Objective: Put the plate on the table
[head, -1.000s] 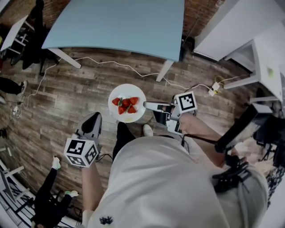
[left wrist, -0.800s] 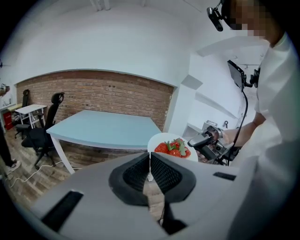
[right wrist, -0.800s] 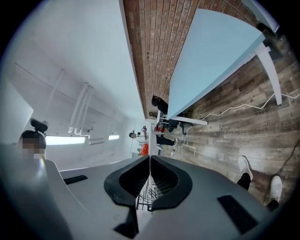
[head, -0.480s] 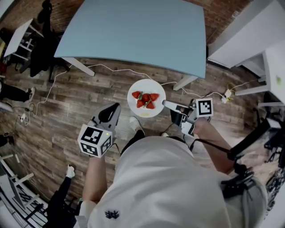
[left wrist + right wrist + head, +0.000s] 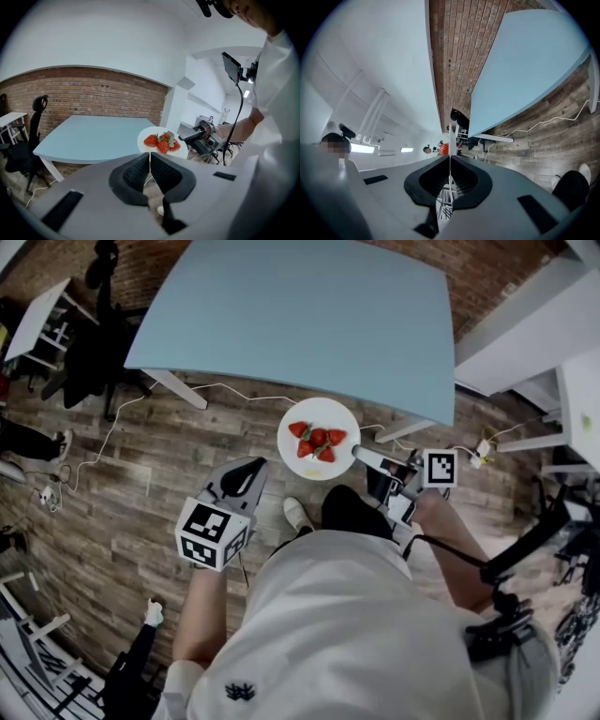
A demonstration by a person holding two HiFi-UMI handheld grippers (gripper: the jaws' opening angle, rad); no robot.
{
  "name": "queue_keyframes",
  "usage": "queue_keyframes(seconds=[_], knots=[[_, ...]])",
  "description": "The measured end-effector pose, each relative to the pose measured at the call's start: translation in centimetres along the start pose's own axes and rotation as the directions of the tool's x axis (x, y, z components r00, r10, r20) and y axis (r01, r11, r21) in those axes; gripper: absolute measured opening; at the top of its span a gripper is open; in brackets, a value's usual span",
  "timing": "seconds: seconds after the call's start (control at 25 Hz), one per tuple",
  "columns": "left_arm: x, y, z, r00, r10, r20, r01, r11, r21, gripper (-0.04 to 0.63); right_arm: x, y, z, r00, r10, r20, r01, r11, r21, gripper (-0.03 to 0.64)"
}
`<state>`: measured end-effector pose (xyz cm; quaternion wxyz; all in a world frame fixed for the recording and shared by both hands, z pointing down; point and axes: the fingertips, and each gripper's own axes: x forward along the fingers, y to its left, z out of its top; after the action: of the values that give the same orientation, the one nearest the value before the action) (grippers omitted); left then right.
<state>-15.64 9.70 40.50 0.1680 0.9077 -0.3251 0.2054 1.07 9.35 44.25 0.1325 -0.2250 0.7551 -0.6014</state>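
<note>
A white plate (image 5: 302, 461) with several strawberries (image 5: 319, 440) hangs over the wooden floor, just short of the light blue table's (image 5: 309, 315) near edge. My right gripper (image 5: 358, 454) is shut on the plate's right rim and holds it level. In the right gripper view the plate (image 5: 450, 133) shows edge-on between the pads of the right gripper (image 5: 450, 159). My left gripper (image 5: 246, 468) hovers lower left of the plate, shut and empty. The left gripper view shows its tips (image 5: 150, 157) below the plate (image 5: 157, 131), with the table (image 5: 93, 136) behind.
White table legs (image 5: 178, 388) and a white cable (image 5: 234, 390) lie under the table's near edge. A black office chair (image 5: 94, 343) stands at the left, white desks (image 5: 525, 306) at the right. The person's shoes (image 5: 298, 515) are below the plate.
The person has stepped towards the table. The plate, held by the right gripper, has moved up to the table's near edge. The left gripper came along, still shut.
</note>
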Motion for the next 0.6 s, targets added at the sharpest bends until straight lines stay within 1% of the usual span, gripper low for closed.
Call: queue_keyframes(seconds=[0.12, 0.24, 0.4, 0.6], knots=[[-0.1, -0.5, 0.1, 1.000, -0.006, 0.008, 0.006, 1.000, -0.003, 0.009, 0.2, -0.3, 0.3, 1.000, -0.011, 0.003, 0.011, 1.000, -0.008, 0.014], [0.7, 1.6, 0.9, 1.000, -0.005, -0.006, 0.005, 1.000, -0.004, 0.009, 2.3, -1.3, 2.5, 1.000, -0.017, -0.005, 0.017, 1.000, -0.008, 0.014], [3.8, 6.0, 3.2, 1.000, 0.002, -0.022, -0.002, 1.000, -0.004, 0.009, 6.2, -3.3, 8.0, 1.000, -0.008, -0.010, 0.008, 1.000, 0.011, 0.014], [8.1, 8.7, 6.9, 0.999, -0.001, -0.043, 0.001, 1.000, 0.005, 0.010, 8.8, -5.0, 15.3, 1.000, 0.008, -0.007, -0.008, 1.000, 0.024, 0.014]])
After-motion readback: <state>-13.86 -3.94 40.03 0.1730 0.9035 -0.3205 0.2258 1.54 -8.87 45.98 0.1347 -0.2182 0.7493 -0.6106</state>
